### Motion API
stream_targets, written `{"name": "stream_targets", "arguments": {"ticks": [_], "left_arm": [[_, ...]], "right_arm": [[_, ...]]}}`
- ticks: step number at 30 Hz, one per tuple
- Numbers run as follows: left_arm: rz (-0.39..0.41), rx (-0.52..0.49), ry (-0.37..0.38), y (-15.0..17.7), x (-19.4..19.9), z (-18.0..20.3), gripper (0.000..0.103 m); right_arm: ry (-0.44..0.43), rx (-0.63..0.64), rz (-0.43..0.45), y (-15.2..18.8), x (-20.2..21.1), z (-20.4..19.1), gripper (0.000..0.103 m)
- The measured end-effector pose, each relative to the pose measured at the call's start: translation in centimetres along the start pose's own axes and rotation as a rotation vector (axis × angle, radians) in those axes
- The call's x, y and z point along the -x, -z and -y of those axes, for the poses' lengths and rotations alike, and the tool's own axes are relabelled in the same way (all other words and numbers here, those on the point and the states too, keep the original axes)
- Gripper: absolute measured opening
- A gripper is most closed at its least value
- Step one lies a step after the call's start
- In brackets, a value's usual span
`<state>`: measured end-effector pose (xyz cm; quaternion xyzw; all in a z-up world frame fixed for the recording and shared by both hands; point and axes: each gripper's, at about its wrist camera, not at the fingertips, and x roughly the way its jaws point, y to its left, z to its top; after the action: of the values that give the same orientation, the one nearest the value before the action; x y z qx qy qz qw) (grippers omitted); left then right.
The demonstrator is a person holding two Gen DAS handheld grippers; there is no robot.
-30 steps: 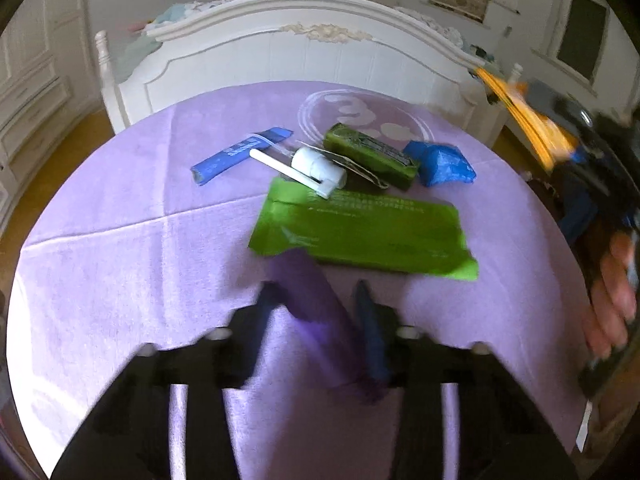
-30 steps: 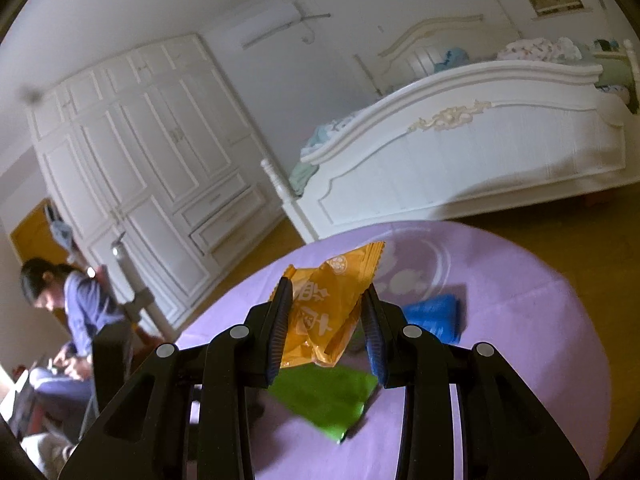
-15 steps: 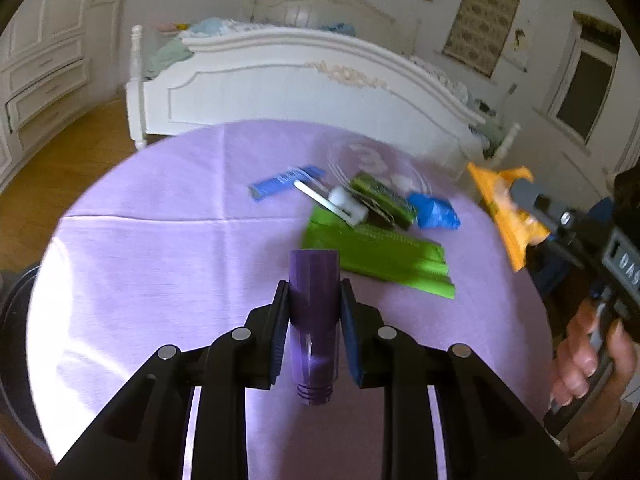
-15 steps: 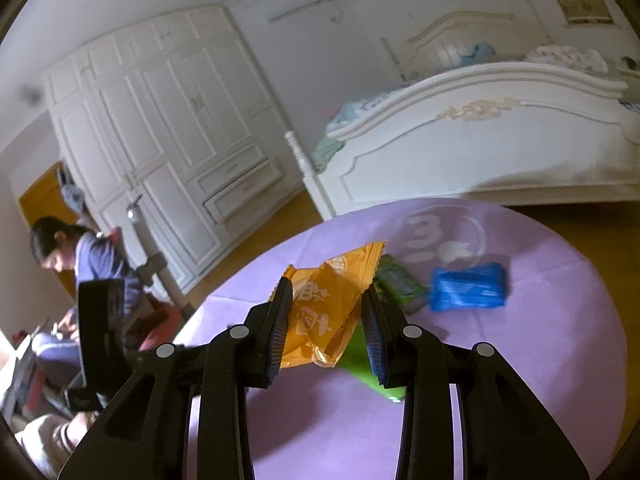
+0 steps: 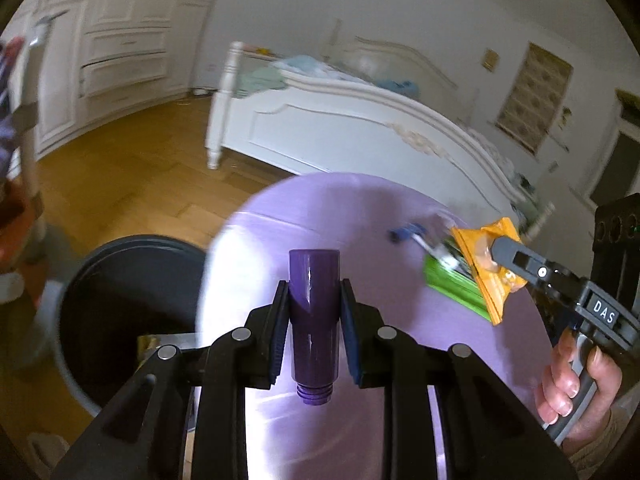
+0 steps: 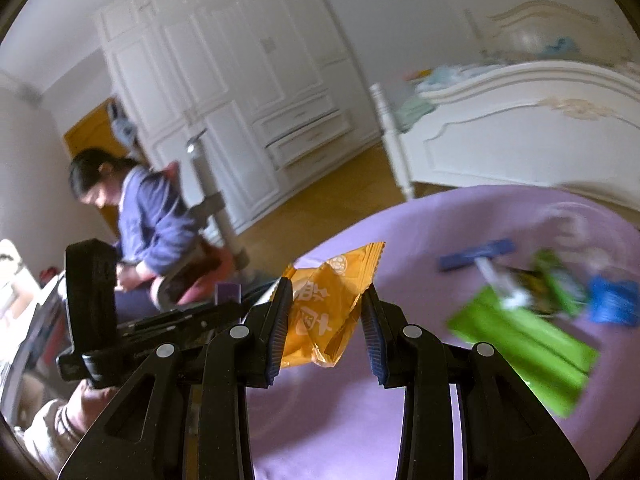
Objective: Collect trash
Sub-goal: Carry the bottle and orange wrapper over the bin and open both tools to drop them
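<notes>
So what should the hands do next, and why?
Probably carry the left gripper further left over the bin and drop the purple bottle. It is clamped but still over the table's edge. The right gripper with the orange wrapper can follow.

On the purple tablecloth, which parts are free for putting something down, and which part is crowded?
The purple tablecloth is bare on the near side, from the green wrapper back toward the camera, and along its left edge beside the dark bin. The far right is crowded: blue wrapper, blue packet, other litter.
</notes>
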<state>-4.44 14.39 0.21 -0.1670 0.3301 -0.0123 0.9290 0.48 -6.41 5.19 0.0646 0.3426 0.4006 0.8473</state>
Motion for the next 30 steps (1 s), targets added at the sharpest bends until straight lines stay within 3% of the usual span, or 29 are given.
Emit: {"name": "stream_targets", "arguments": {"ticks": [8,13,22,30], "left_arm": [[0.037,0.145,-0.068,1.0,1.9,-7.4,0.025],[0.036,0.199,-0.092,1.8,1.8,-10.6,0.025],[0.013,0.23,-0.109,2.5,0.8,-13.4,0.025],[-0.008,0.239,-0.114,2.8,-0.4,-14.6,0.025]], "right_arm": [[-0.099,0.022,-0.181,-1.0,-9.5,-5.6,0.035],[-0.111,0.053,-0.255,-1.1,-14.7,-8.6,0.035],[-0.08,0.084,-0.346,-0.8,-21.4,-10.4,0.035],[-0.078,0.109,-0.399,-0.1,-24.5,-11.4,0.035]]}}
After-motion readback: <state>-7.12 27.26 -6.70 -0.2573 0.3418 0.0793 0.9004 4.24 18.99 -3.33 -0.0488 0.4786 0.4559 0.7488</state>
